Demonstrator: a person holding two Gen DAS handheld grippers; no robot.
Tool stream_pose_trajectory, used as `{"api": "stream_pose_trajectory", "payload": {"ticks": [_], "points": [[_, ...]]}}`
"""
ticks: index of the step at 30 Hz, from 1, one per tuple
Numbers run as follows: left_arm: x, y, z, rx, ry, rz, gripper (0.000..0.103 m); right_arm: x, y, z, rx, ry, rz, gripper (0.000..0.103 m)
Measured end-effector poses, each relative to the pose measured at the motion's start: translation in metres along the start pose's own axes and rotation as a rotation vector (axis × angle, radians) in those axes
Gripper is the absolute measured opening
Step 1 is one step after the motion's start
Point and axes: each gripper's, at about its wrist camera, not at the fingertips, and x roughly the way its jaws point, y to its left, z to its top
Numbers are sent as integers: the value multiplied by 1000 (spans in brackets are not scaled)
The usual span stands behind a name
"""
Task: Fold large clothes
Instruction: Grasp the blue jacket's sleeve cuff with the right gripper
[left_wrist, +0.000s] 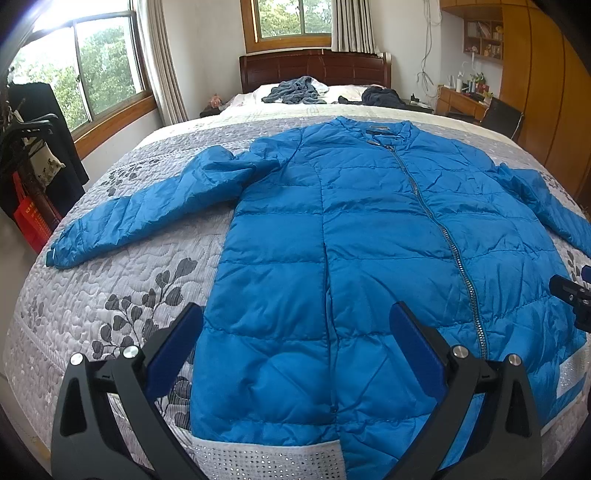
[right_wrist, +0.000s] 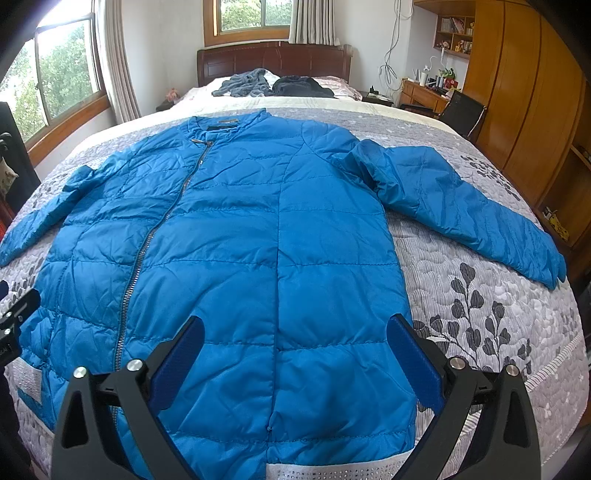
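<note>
On top of the gray leaf-print quilt (left_wrist: 122, 295): a big blue puffer jacket (left_wrist: 332, 229), spread flat, front up, zipper (left_wrist: 436, 218) closed, collar toward the wooden headboard (left_wrist: 314, 68). Left gripper (left_wrist: 295, 347) low over the hem, blue pads wide apart, nothing between them. Right gripper (right_wrist: 295, 354) the same, jaws wide apart and holding nothing, above the other half of the hem. Only in the left view: one whole sleeve (left_wrist: 147, 206) stretched toward the window side, plus a red bag (left_wrist: 31, 221) by the bed. Only in the right view: the other sleeve (right_wrist: 465, 206) laid out toward the wooden wardrobe (right_wrist: 524, 92). Near the pillows, two crumpled garments (right_wrist: 269, 86).
</note>
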Motion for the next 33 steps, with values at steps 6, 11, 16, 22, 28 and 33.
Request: {"api": "stream_pose_trajectory", "payload": {"ticks": [6,11,16,22,28,33], "points": [[1,-1,1,1,1,-3,100,0,0,0,-4,-10,-2,99],[9,-9,11,9,18,-26,100,6,-26,5,56,-5,44,99],[19,-30,40,41,18,-55,100,21,-110,22,212,35,-34,99],[31,-73,85,73,-12,-112,100,35,-255,35,473,97,-124,99],[50,-126,111,122,-15,-176,100,61,-387,25,678,182,-223,99],[64,-150,112,127,7,-211,100,84,-438,13,761,215,-164,99]]}}
